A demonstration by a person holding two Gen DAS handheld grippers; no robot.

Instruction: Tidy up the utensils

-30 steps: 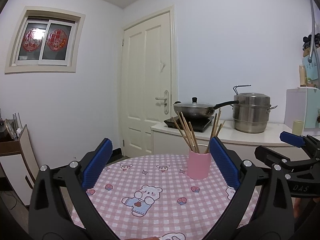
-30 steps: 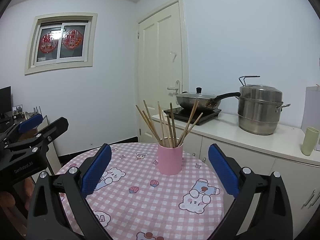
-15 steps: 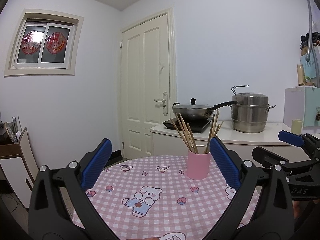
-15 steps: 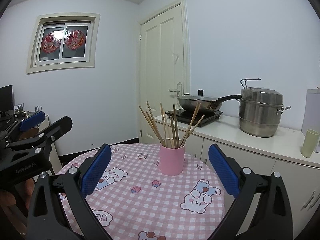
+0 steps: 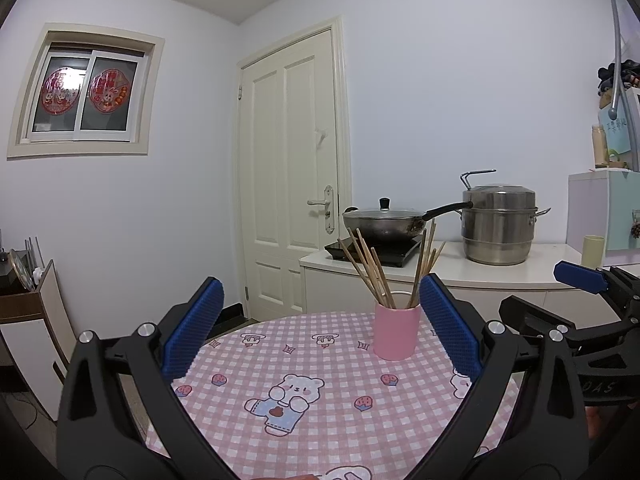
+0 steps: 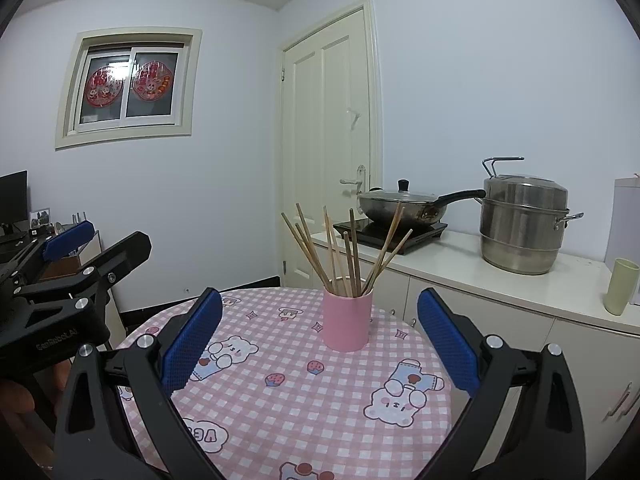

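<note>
A pink cup (image 5: 396, 333) is seen standing upright on the round table (image 5: 304, 432), which is covered by a pink checked cloth printed with bears and strawberries. The cup is placed toward the far side of the table, near the edge facing the counter (image 6: 520, 284). A bundle of wooden chopsticks (image 6: 344, 256) is held inside the cup, fanned outward and leaning in several directions; about eight sticks can be counted from the right wrist view. No utensils are seen lying loose on the cloth.

The left gripper (image 5: 320, 328) is held above the near part of the table with its blue-padded fingers spread wide; nothing is held between them. The cup is seen just inside the right-hand finger in the left wrist view, but well beyond it, untouched.

The right gripper (image 6: 320, 332) is likewise released, fingers wide apart and empty, with the cup framed roughly midway between them and well ahead of the tips.

Each gripper is visible at the edge of the other's view, side by side.

On the counter behind the table, a lidded wok (image 6: 402, 206) on a black induction hob, a stacked steel steamer pot (image 6: 522, 228) and a pale green tumbler (image 6: 621, 286) are noted. A cream door (image 5: 294, 176) is shut.
</note>
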